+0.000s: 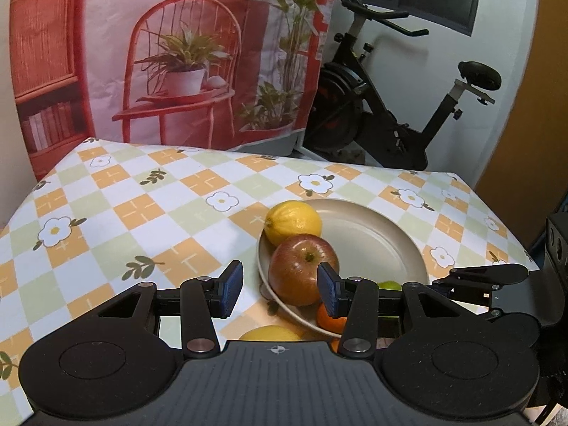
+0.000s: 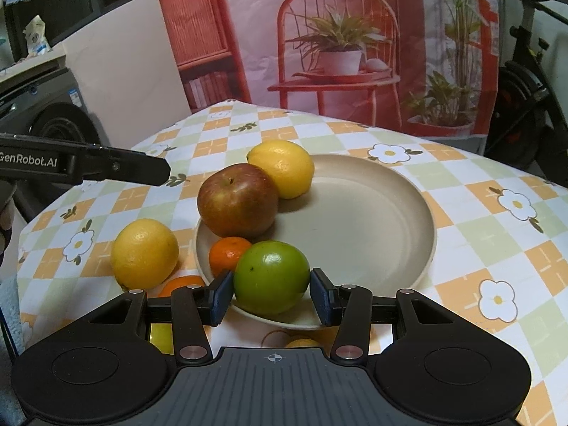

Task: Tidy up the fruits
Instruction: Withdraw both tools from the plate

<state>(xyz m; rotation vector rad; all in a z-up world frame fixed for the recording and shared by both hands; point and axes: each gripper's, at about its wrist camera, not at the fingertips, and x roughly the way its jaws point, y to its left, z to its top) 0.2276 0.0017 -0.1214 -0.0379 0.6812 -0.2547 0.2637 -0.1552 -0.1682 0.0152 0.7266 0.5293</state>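
Note:
A beige plate sits on the checked tablecloth and holds a lemon, a red apple and a small mandarin. My right gripper is shut on a green apple over the plate's near rim. In the left wrist view the plate, lemon and red apple lie ahead. My left gripper is open and holds nothing, just short of the red apple. A second lemon lies on the cloth left of the plate.
Another orange fruit and yellowish fruit lie partly hidden under my right gripper. A printed backdrop hangs behind the table. An exercise bike stands beyond the far right corner. The table's right edge drops off.

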